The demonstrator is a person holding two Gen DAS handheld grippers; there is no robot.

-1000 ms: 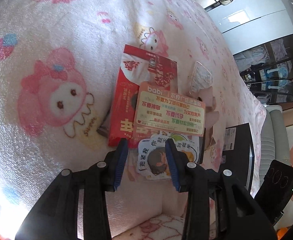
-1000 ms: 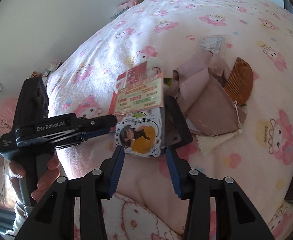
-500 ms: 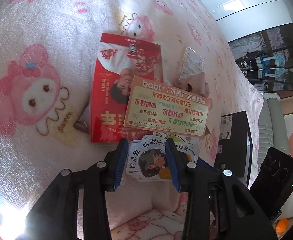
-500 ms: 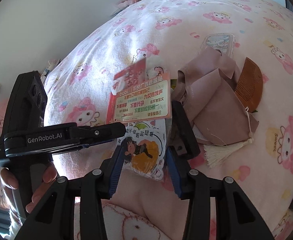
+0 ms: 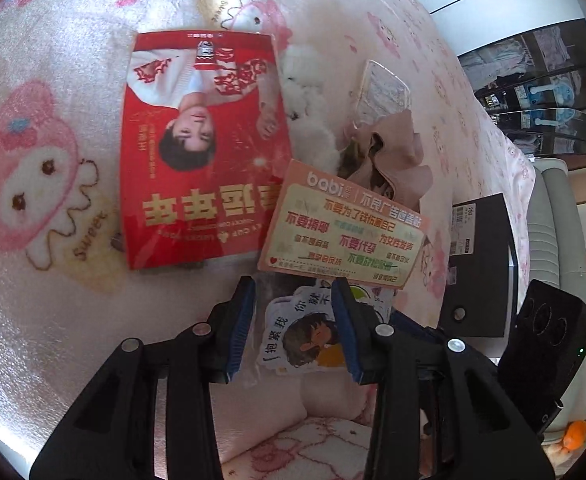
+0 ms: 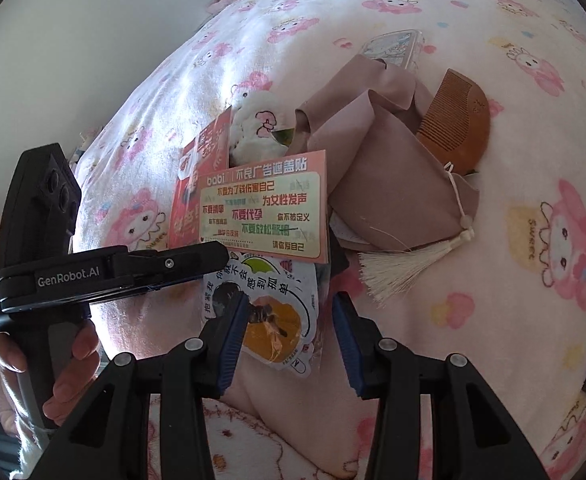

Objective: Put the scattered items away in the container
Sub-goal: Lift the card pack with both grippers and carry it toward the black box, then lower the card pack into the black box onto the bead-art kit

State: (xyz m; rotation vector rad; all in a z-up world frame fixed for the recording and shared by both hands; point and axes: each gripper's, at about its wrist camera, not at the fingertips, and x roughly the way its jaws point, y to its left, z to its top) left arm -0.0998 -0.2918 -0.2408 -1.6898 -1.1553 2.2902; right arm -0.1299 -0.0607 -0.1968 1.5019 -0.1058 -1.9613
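On the soft pink bed blanket [image 6: 433, 320], both claws, left claw [image 5: 293, 324] and right claw [image 6: 289, 336], stood part-open and empty around the sticker sheet [image 6: 269, 312] at lower centre, which risked sliding or creasing.

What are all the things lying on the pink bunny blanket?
blanket: one, pink with bunny prints, under everything
red poster card: one, red, flat at left
sticker sheet: one, orange with a pale green panel, overlapping the red card
cartoon sticker pack: one, white and orange, nearest the grippers
plush toy: one, white, behind the sheet
cloth pouch: one, dusty pink, with a cream tassel
comb: one, brown wood, beside the pouch
phone case: one, clear, farthest back
black box: one, at right
left gripper: black, blue pads, open
right gripper: same, open
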